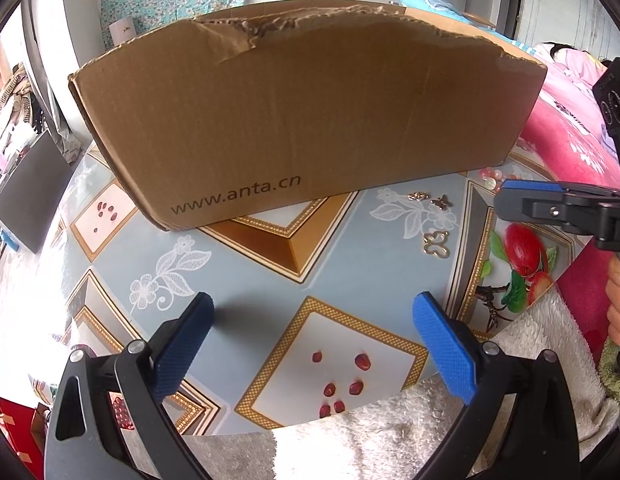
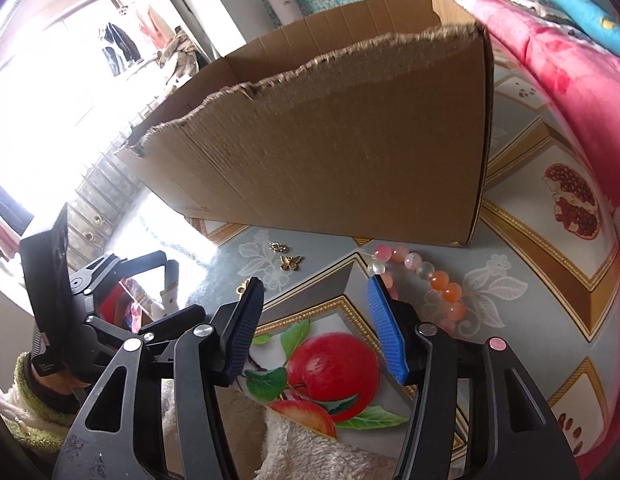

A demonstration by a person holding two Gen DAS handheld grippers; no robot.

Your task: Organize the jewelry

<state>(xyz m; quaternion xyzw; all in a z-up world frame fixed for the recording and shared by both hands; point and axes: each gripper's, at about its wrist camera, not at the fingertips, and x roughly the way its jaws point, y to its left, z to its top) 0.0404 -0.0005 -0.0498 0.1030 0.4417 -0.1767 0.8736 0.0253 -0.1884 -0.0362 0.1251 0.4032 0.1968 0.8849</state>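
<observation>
On the table, just before the torn box, the jewelry lies loose, likely because the open-topped box is where it should go. We count three gold charms in the left view: a small cluster, a dark butterfly and a larger open butterfly. One bead bracelet lies near the box's right corner; part of it is hidden behind our right finger, so the bead count is unclear. Our right gripper hovers with jaws half spread and empty, its blue pad just beside the bracelet. Our left gripper waits wide and empty over bare cloth.
</observation>
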